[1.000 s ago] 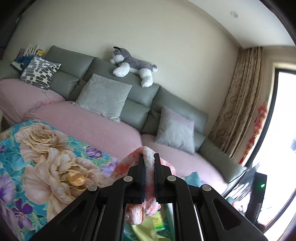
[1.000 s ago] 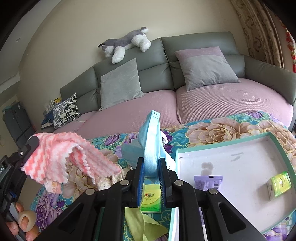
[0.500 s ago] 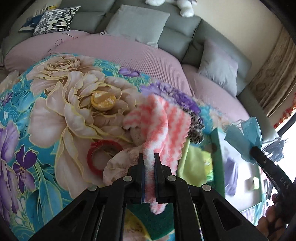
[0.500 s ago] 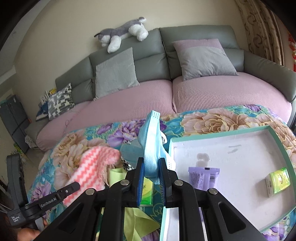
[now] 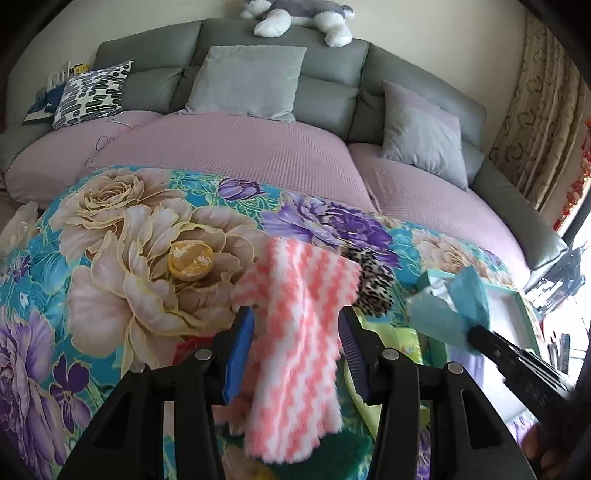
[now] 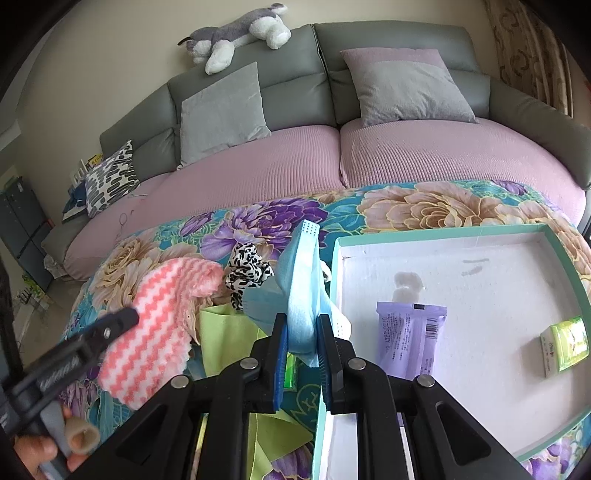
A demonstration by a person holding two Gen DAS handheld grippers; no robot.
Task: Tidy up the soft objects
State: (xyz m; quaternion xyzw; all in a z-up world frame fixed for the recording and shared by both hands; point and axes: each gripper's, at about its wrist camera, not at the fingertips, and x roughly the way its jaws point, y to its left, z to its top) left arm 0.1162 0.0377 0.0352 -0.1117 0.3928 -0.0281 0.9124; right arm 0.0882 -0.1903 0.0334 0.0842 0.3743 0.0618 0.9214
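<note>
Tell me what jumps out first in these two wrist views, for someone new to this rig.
The pink-and-white zigzag cloth lies between the left gripper's opening jaws, draped over the floral tablecloth. Beside it, the right gripper is clamped on a blue face mask, just left of the teal-rimmed white tray, which holds a purple packet and a green one. Behind, a plush husky sprawls on the sofa back.
</note>
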